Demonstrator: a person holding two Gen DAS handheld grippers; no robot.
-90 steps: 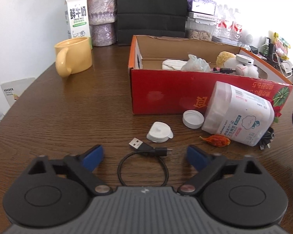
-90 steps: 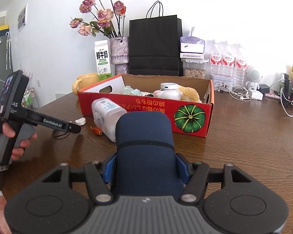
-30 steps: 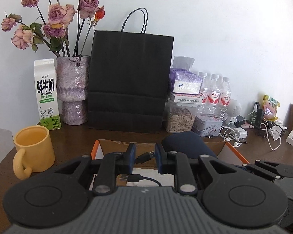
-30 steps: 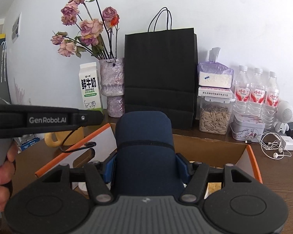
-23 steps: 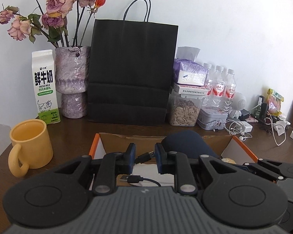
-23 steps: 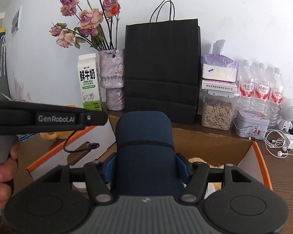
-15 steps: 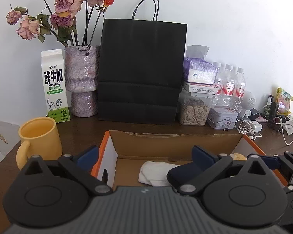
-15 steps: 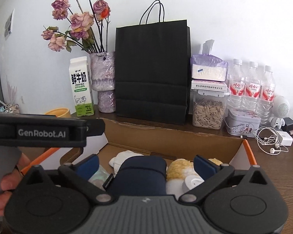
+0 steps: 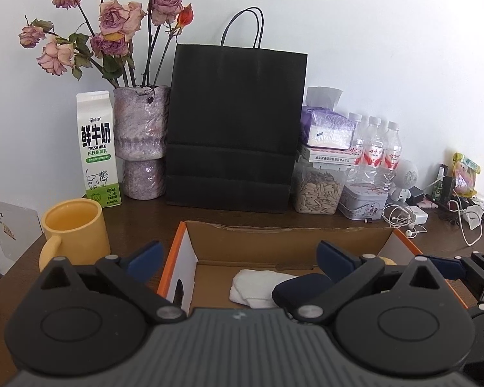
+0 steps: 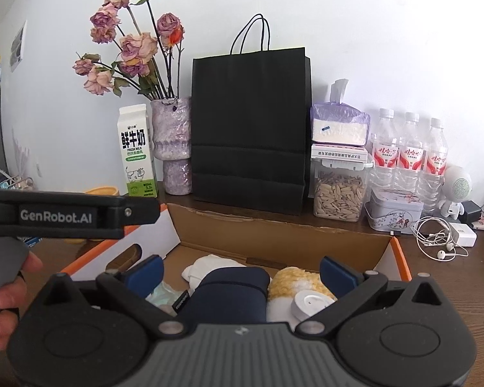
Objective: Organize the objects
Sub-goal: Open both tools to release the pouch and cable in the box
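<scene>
Both claws, left claw (image 9: 238,259) and right claw (image 10: 242,271), gape wide and empty over the cardboard box (image 10: 274,229), navy pouch (image 10: 229,293) lying inside among soft clutter; risk: a careless pull-back clips the box wall or drags the pouch out.

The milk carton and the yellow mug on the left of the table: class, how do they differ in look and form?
The milk carton is a tall white box with green print and a closed gabled top; the yellow mug is squat, round and open-topped. The mug has a handle, the carton none. The carton stands further back, by the wall, the mug nearer the cardboard box. Both stand upright on the wooden table.
</scene>
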